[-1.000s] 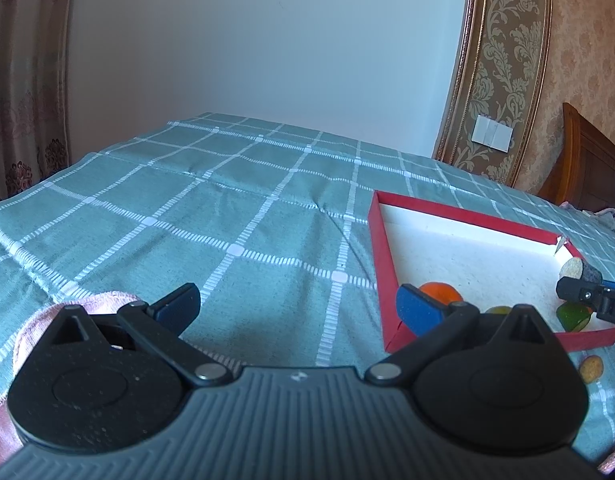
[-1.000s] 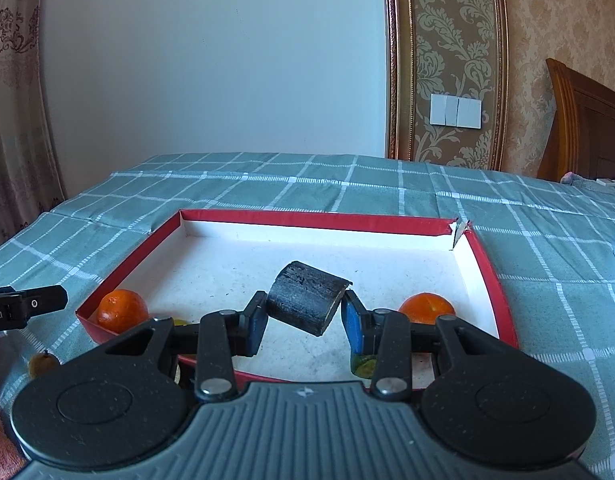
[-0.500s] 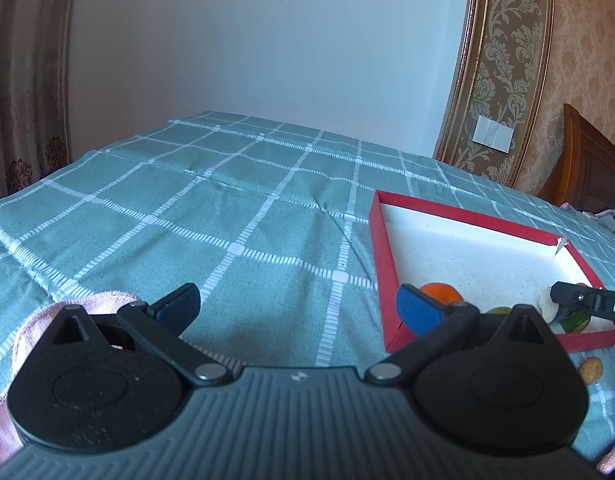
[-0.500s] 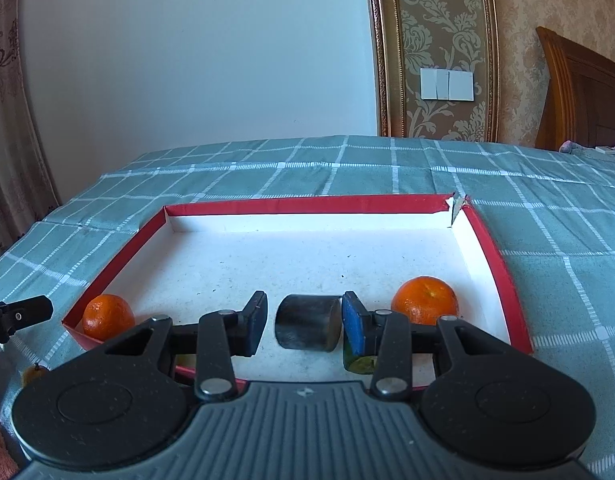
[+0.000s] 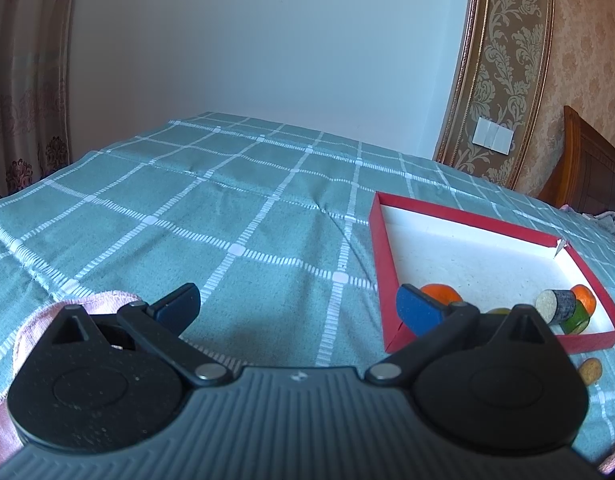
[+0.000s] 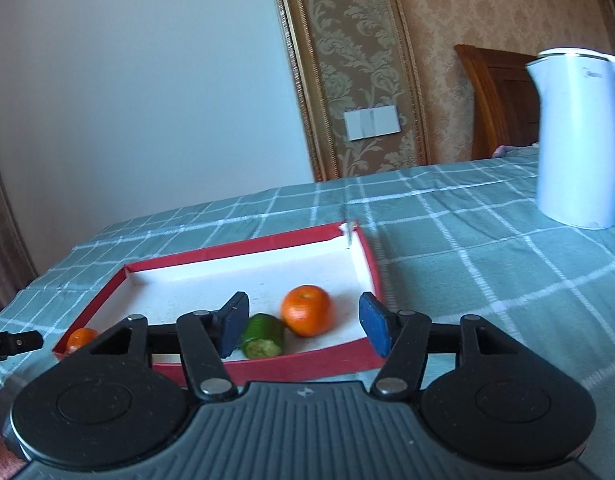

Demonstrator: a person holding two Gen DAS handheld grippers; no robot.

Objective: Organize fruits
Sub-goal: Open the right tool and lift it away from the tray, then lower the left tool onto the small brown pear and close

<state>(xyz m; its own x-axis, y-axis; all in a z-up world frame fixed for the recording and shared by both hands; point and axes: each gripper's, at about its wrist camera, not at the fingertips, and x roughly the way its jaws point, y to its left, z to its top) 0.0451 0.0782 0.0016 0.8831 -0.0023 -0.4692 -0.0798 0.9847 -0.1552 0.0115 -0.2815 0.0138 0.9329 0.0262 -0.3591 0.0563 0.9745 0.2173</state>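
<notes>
A red tray [image 5: 459, 216] with a white floor lies on the green checked cloth. In the left wrist view it holds an orange [image 5: 439, 293] at its near left, a dark cut cylinder [image 5: 557, 306] lying on a green piece [image 5: 574, 318], and a second orange [image 5: 584, 298] behind. In the right wrist view the tray's wall [image 6: 307, 364] is just ahead, with the green piece [image 6: 262, 336], an orange [image 6: 306, 310] and a second orange [image 6: 80, 338] at the left. My left gripper [image 5: 297, 308] is open and empty over the cloth. My right gripper [image 6: 303, 330] is open and empty before the tray.
A white electric kettle [image 6: 575, 136] stands on the cloth at the far right. A small brown fruit [image 5: 590, 369] lies on the cloth outside the tray's near corner. A pink towel [image 5: 47, 320] lies under my left gripper. The left gripper's tip [image 6: 11, 344] shows at the left edge.
My right gripper has opened and let go of the dark cylinder, which now lies in the tray, and has drawn back and turned right. My left gripper has barely moved.
</notes>
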